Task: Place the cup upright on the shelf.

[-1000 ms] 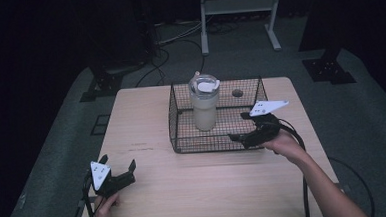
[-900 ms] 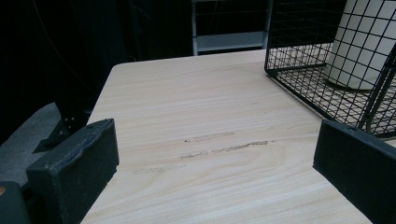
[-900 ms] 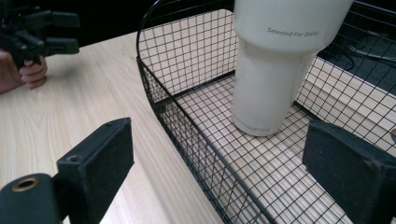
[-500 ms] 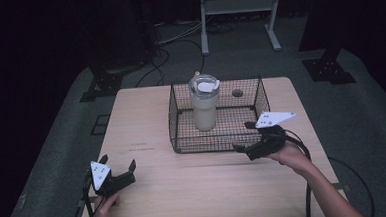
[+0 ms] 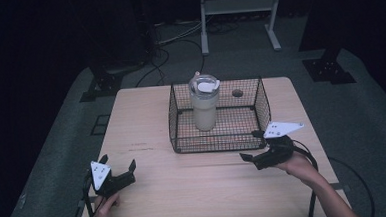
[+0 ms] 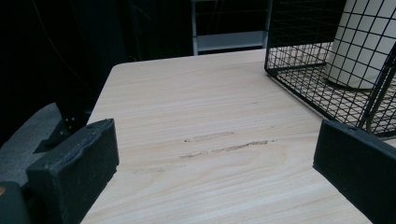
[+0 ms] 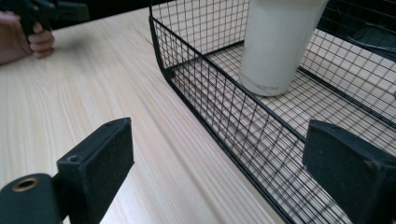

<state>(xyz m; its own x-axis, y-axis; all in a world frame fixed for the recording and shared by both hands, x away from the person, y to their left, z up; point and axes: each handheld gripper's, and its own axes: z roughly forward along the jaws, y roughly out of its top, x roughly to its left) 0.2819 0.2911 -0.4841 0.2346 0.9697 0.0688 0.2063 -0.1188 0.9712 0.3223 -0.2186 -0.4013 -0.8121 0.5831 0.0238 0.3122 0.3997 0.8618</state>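
**Both claws open, tumbler standing in the wire basket**

I have the right claw (image 5: 253,146) just outside the front right corner of the black wire basket (image 5: 174,120), jaws spread wide with nothing between them. In the right gripper view I look along the basket's near wall, and its mesh stands between my jaws and the cream tumbler (image 7: 280,42). The tumbler stands upright inside the basket, towards its left half, with a clear lid (image 5: 204,84) on top.

My left claw (image 5: 118,165) sits low near the front left corner of the wooden tabletop (image 5: 146,116), well apart from the basket, jaws also wide and empty. From the left gripper view, bare wood with a few scuff marks (image 6: 219,144) lies ahead, and the basket's corner rises at the right.

A round hole (image 5: 237,92) in the tabletop shows behind the basket.
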